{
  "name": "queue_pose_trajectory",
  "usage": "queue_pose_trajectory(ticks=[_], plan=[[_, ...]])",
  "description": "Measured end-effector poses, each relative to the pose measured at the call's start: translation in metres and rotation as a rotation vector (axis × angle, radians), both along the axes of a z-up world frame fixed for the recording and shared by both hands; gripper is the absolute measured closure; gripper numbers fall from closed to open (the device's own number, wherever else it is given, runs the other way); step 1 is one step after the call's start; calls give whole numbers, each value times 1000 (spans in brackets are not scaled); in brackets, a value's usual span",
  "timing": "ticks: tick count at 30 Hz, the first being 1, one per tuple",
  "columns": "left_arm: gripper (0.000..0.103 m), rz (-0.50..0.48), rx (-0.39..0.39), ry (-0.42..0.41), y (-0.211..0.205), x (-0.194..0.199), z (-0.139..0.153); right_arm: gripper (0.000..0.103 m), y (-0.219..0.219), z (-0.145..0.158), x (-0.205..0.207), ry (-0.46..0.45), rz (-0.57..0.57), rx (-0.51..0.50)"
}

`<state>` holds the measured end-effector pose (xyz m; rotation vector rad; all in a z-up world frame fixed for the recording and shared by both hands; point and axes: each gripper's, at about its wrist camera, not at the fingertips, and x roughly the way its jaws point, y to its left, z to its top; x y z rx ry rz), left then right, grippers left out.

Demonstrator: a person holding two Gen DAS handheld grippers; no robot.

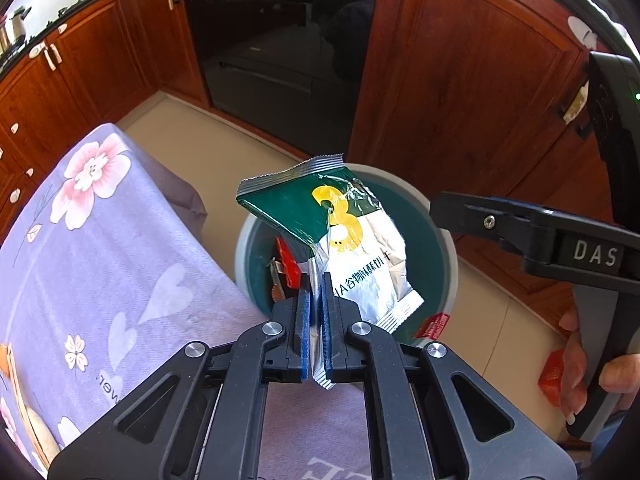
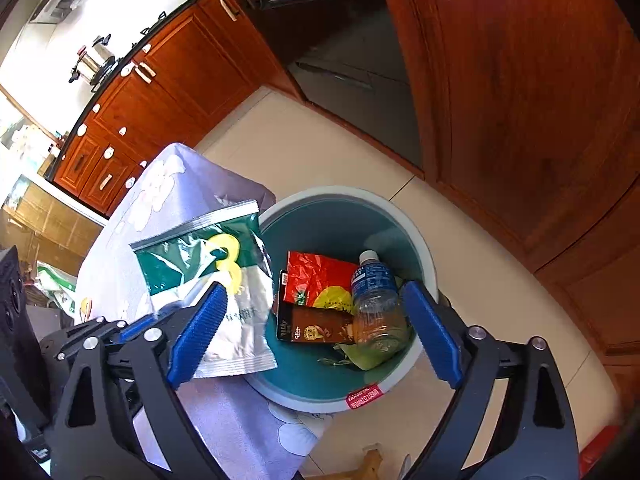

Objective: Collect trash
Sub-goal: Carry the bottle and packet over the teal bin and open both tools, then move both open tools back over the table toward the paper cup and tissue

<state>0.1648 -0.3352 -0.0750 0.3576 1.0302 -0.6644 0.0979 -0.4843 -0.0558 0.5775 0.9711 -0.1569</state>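
Several items of trash already lie in the bin (image 2: 404, 216), which sits at the lower centre of the right wrist view: a red wrapper (image 2: 320, 276), a brown snack box (image 2: 312, 328) and a clear plastic bottle (image 2: 374, 304), with some greenish scrap beneath that cannot be identified.

One item is in hand. The left gripper (image 1: 316, 304), at lower centre of its own view, has its blue pads pressed together on the lower edge of a green and silver snack packet (image 1: 340, 224). The packet stands up from the jaws and hangs over the near rim of the bin, beside the edge of the flowered tablecloth (image 1: 100, 248). It is not yet released.

The right gripper (image 2: 316, 336) is spread wide with nothing between its pads; the bottle lies below in the bin, between the fingers in the picture only.

Outstanding: the packet is judged ready to drop, needing only that the left jaws part. A red object (image 1: 552, 376) at the lower right of the left wrist view, on the floor beside the person's hand (image 1: 580, 364), may be further trash; it is too little visible to confirm.
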Motion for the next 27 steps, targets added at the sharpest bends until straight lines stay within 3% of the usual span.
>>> queue_pose_trajectory(ticks=[4,9,10,11,13,27], plan=[[97,-17,-5,4,-6,-3,0,15,-3,4,-5,-6,-14,-11],[89,-37,-12,8,-9,-6,-1,15,-4,7,-4,-2,-15,-19],[73,-36,-8,4,-10,-7,0,14,-3,7,-4,-1,-15,-19],[47,-29,-4,-11,-9,-7,1,11,-2,8,-4,1,-16,-19],[30,-8,-3,-63,-6,-10,7,10,-1,10,-5,-2,-19,-19],[11,66,-49,-69,27,-12,22,10,25,21,-3,4,12,-64]])
